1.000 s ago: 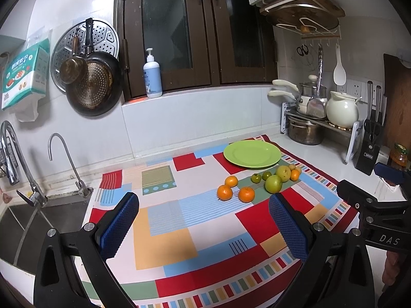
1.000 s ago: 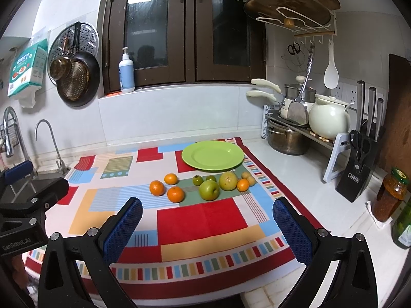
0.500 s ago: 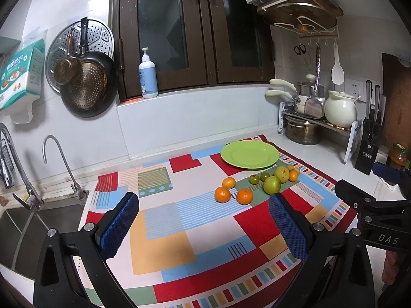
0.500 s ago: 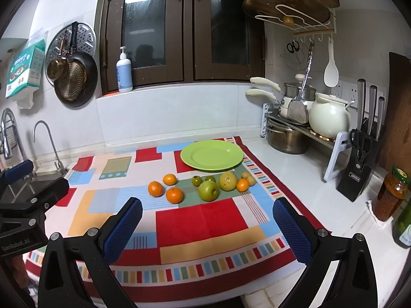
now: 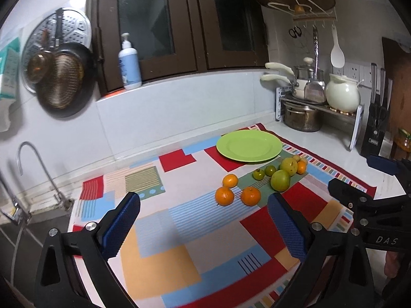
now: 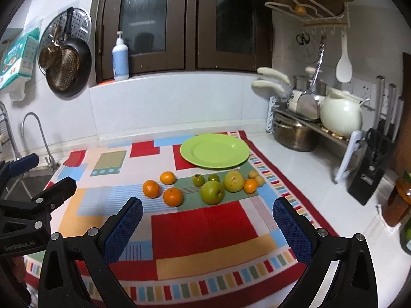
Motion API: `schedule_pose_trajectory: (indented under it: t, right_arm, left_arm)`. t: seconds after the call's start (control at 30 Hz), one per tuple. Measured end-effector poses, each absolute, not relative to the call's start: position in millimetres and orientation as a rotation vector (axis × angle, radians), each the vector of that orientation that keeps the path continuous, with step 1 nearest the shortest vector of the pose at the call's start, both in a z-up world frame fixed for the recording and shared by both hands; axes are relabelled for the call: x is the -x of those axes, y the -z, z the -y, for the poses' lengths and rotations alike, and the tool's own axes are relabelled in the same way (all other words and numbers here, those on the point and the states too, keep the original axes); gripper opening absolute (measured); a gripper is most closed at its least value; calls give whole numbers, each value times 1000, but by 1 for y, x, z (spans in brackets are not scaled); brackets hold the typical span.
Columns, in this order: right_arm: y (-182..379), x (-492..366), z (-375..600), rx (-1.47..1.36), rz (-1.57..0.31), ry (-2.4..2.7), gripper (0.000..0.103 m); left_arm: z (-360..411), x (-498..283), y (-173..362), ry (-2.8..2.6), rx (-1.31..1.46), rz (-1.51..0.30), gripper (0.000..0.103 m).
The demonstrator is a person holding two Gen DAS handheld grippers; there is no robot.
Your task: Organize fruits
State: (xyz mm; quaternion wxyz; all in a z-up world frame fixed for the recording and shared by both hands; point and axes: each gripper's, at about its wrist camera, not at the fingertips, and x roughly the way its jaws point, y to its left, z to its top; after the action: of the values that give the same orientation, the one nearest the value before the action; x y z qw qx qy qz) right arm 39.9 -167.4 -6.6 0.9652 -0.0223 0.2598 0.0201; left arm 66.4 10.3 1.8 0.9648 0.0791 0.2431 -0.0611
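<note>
An empty green plate (image 6: 214,150) sits at the far side of a colourful patchwork cloth (image 6: 203,228); it also shows in the left wrist view (image 5: 248,142). In front of it lie three oranges (image 6: 173,196) (image 5: 250,196), a green apple (image 6: 212,192) (image 5: 280,180), a yellow-green apple (image 6: 233,180), two small green fruits (image 6: 198,179) and small orange and yellow fruits (image 6: 250,185). My left gripper (image 5: 204,220) is open and empty above the cloth's near left. My right gripper (image 6: 207,220) is open and empty, in front of the fruits.
A sink with taps (image 5: 33,169) lies left of the cloth. A rack with pots and a white kettle (image 6: 340,115) stands at the right, with a knife block (image 6: 370,177) and jars (image 6: 398,200) nearer. Pans (image 6: 65,66) hang on the wall. A soap bottle (image 6: 120,59) stands on the sill.
Both grippers have moved forward and slightly right toward the fruits; the fruits and plate look nearer. Nothing was picked up, and both jaws stay open.
</note>
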Motion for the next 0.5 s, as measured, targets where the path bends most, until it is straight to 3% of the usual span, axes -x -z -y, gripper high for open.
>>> schedule_pose_trajectory:
  t: [0.23, 0.5]
  right_arm:
    - [34, -87, 156, 35, -591, -77, 97]
    - [69, -140, 135, 64, -702, -153, 79]
  left_arm:
    - [-13, -112, 23, 237, -232, -509, 90]
    - [-12, -160, 60, 426, -369, -556, 79]
